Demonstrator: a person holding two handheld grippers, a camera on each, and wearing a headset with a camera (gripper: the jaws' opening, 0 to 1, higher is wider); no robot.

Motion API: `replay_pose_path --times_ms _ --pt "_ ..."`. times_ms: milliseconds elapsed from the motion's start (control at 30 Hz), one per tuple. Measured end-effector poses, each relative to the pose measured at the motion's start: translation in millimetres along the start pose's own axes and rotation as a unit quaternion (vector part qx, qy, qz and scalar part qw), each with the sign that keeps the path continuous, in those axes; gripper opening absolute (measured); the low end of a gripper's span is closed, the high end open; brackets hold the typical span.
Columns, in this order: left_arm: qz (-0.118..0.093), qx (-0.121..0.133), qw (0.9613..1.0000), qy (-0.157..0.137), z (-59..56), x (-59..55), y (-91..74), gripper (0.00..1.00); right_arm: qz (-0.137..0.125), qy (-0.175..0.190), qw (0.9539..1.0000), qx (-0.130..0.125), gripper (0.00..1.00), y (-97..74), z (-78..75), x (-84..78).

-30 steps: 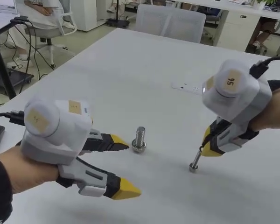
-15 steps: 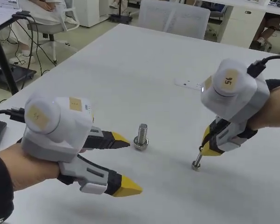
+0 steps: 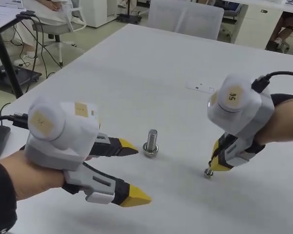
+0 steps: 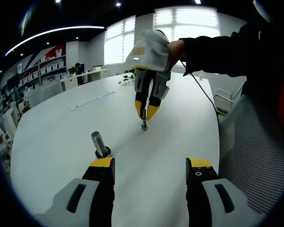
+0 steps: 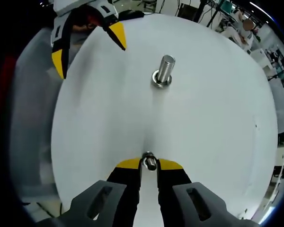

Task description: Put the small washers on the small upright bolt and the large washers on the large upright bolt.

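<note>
The large bolt point(image 3: 151, 142) point(image 4: 98, 142) point(image 5: 164, 68) stands upright on the white table point(image 3: 136, 73), with a ring-shaped piece around its foot. To its right stands the small bolt point(image 3: 208, 171) point(image 4: 144, 126) point(image 5: 150, 161). My right gripper point(image 3: 212, 165) point(image 4: 145, 115) point(image 5: 150, 164) points down over it, jaws nearly together around its upper part. I cannot tell whether a washer is between them. Left of the large bolt, my left gripper point(image 3: 133, 171) point(image 4: 150, 165) point(image 5: 87, 47) is open and holds nothing.
A small white strip point(image 3: 201, 88) lies on the table beyond the bolts. A grey chair point(image 3: 185, 17) stands at the far edge. Left of the table, a black stand with cables point(image 3: 10, 58) is on the floor.
The right gripper has come down along the small bolt, so less of its shank shows beneath the tips. Both bolts stay put. The left gripper stays open in about the same place.
</note>
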State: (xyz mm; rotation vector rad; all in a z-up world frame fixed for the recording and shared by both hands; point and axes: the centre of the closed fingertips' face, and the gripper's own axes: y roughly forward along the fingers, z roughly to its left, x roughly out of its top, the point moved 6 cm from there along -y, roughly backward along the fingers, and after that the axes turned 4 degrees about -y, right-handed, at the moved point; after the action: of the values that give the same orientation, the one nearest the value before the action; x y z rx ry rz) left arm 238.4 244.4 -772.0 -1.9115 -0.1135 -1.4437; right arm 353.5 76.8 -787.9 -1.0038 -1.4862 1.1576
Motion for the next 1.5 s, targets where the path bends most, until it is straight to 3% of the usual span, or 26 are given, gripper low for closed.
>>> replay_pose_path --times_ms 533,1000,1500 --pt "0.003 0.001 1.0000 -0.004 -0.1 -1.0 -1.1 0.60 -0.004 0.011 0.9999 0.012 0.14 15.1 2.4 1.5" --pt "0.003 0.001 1.0000 -0.005 -0.1 -1.9 -1.2 0.60 -0.009 0.012 0.9998 0.013 0.16 16.0 4.0 2.0" --pt "0.006 -0.003 1.0000 -0.003 -1.3 -2.3 0.2 0.60 -0.033 0.033 0.9989 0.002 0.41 12.3 6.8 -1.6"
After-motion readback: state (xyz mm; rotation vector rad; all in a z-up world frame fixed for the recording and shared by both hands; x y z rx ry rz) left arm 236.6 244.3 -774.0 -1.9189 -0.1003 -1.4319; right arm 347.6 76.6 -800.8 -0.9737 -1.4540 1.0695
